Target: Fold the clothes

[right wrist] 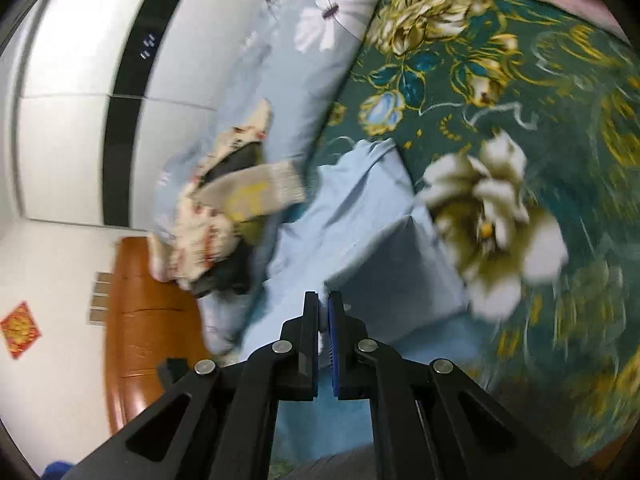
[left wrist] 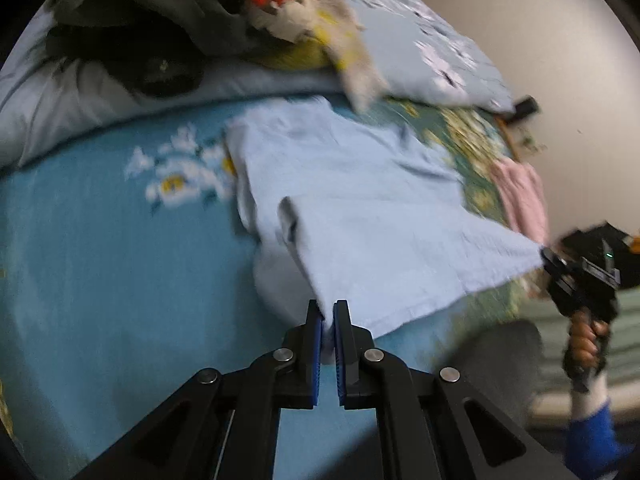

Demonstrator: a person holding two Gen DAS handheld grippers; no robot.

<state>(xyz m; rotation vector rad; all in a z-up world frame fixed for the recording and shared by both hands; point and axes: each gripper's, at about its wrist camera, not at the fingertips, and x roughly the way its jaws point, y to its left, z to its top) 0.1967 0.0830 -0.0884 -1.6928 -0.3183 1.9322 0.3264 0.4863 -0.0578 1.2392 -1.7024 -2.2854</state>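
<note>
Left gripper (left wrist: 328,312): we pinch the light blue garment (left wrist: 360,208) by its near corner.
Right gripper (right wrist: 323,304): we pinch another corner.
Only right view: wooden headboard (right wrist: 136,320).
Garment axis: runs away from us toward the pillows (left wrist: 420,40).

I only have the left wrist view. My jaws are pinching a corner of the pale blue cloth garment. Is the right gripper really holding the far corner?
Observer: Yes. In the right wrist view the right gripper is shut on the pale blue cloth garment.
Operator: Anything past the bed on that side?
Observer: A white wardrobe with a black vertical strip stands there.
Operator: And below it?
Observer: An orange-brown wooden headboard, with a red diamond-shaped paper decoration on the wall beside it.
</note>
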